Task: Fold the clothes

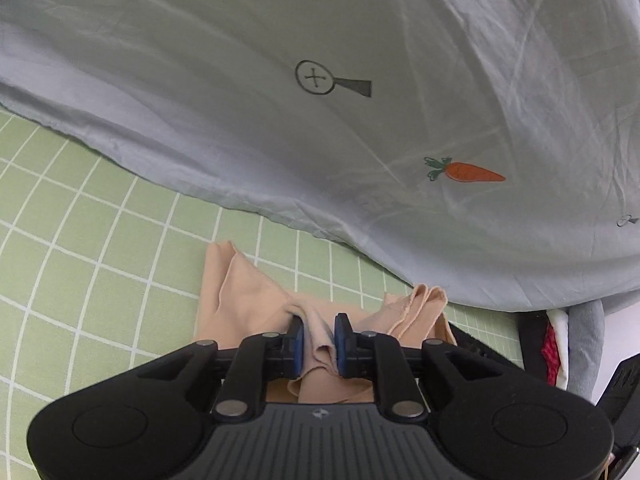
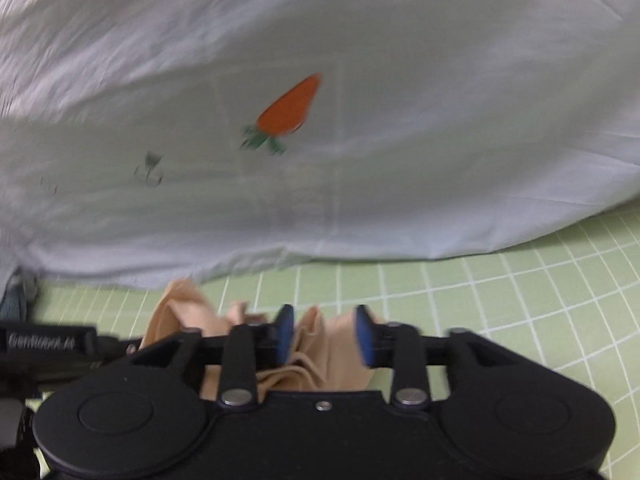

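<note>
Presently on green gridded mat (image 1: pixel 100 264): thin beige stretch garment (image 1: pixel 248 284), bunched, beside pale blue carrot-print sheet (image 1: pixel 280 140). Left hand-held gripper (image 1: pixel 319 334) narrowed around a fold, seemingly pinching it; right hand-held gripper (image 2: pixel 325 334) wider, straddling fabric, likely for lifting.

Right gripper (image 2: pixel 324 334), jaws apart around peach garment (image 2: pixel 320 344); carrot-print pale sheet (image 2: pixel 360 160) at twelve o'clock.

It looked like a home bedroom: a green sheet with a white grid (image 1: pixel 100 240) covered a bed, and a pale blue quilt (image 1: pixel 240 140) printed with a carrot (image 1: pixel 468 171) lay rumpled across it.
</note>
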`<state>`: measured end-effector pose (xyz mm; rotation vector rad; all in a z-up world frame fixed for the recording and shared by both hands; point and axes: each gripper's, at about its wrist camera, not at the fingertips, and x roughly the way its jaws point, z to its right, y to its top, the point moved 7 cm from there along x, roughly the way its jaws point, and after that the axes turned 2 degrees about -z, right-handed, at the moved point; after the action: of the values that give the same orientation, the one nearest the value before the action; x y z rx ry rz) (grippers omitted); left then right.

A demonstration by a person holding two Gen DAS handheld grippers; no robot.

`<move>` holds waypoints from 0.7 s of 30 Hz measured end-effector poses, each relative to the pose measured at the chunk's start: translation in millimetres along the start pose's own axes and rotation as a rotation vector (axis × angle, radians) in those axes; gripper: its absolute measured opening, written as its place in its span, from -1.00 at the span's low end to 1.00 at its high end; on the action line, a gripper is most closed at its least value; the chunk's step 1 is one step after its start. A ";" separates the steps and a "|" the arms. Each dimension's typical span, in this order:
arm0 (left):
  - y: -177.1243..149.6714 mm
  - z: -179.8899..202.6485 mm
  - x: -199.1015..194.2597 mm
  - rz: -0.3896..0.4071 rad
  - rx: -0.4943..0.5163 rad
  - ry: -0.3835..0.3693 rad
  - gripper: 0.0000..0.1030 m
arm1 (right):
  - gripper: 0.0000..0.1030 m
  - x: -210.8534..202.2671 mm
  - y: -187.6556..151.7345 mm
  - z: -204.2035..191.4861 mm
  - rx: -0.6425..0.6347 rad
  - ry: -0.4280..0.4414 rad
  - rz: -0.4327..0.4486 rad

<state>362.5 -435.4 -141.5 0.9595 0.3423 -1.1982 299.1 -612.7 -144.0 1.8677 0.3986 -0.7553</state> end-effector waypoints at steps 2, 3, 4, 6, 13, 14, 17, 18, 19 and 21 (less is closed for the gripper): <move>0.8 2.5 -13.7 0.043 0.010 0.005 -0.30 | -0.21 -12.0 2.2 6.6 0.045 0.002 0.024; 1.2 3.3 -21.8 0.081 0.011 0.026 0.19 | -0.16 -18.4 1.7 7.9 0.060 0.005 0.029; 1.5 4.0 -30.6 0.123 0.014 0.050 0.57 | -0.07 -24.9 1.2 9.3 0.075 0.007 0.035; -0.8 3.4 -43.8 0.164 0.026 0.068 0.58 | 0.03 -36.4 -4.5 8.9 0.088 0.004 0.038; -32.0 -9.5 -26.0 0.030 0.066 0.175 0.55 | 0.03 -27.9 -35.4 -1.8 0.125 0.057 -0.073; -35.9 -11.7 -21.5 0.017 0.072 0.186 0.53 | 0.03 -23.8 -36.8 -2.1 0.128 0.061 -0.082; -41.4 -18.9 -10.0 -0.005 0.055 0.178 0.08 | 0.03 -11.2 -36.3 0.0 0.133 0.062 -0.088; -42.7 -21.5 -6.6 -0.012 0.045 0.176 -0.20 | -0.02 -7.0 -36.2 0.7 0.134 0.062 -0.090; -43.5 -24.0 -3.8 -0.014 0.037 0.173 -0.68 | -0.17 -2.8 -36.0 1.4 0.136 0.063 -0.092; -44.2 -29.8 -1.7 0.002 0.003 0.168 -0.90 | -0.70 5.6 -35.7 2.8 0.139 0.063 -0.095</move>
<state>329.8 -413.2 -177.2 1.0659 0.4727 -1.1189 281.5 -601.0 -173.6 2.0183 0.4889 -0.8071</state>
